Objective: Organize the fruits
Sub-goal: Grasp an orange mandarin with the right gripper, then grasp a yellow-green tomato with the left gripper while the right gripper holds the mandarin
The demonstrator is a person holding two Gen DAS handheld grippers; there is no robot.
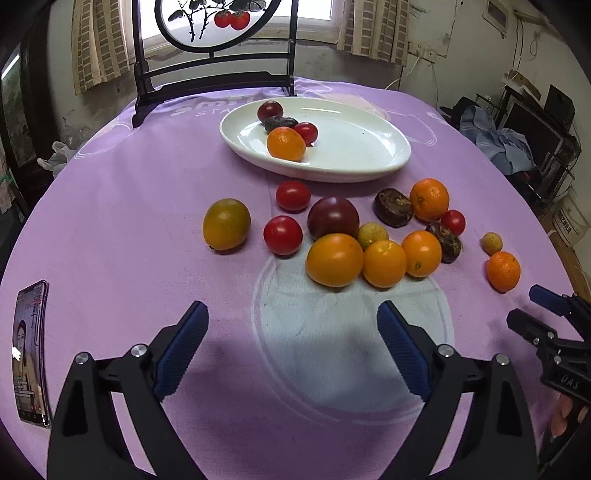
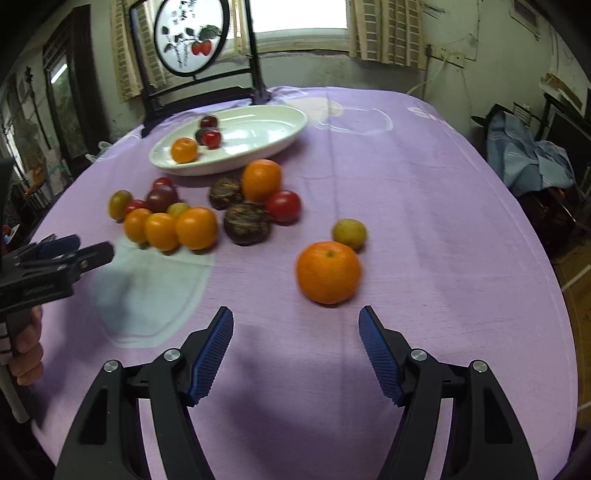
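Note:
A white oval plate (image 1: pixel 351 147) (image 2: pixel 266 125) sits at the far side of the purple tablecloth and holds an orange fruit (image 1: pixel 286 143), a red tomato, a dark plum and a dark brown fruit. Several loose fruits lie in front of it: oranges (image 1: pixel 334 259), red tomatoes (image 1: pixel 282 235), a dark plum (image 1: pixel 333 217), brown fruits and a greenish-yellow one (image 1: pixel 226 223). My left gripper (image 1: pixel 293 314) is open and empty, short of the cluster. My right gripper (image 2: pixel 295 321) is open and empty, just short of a lone orange (image 2: pixel 328 272) with a small yellow-green fruit (image 2: pixel 349 233) behind it.
A phone (image 1: pixel 31 350) lies on the cloth at the near left. A dark wooden stand with a round painted panel (image 1: pixel 214 22) stands behind the plate. The right gripper shows at the left wrist view's right edge (image 1: pixel 546 317). Clutter and cloth sit beyond the table's right edge.

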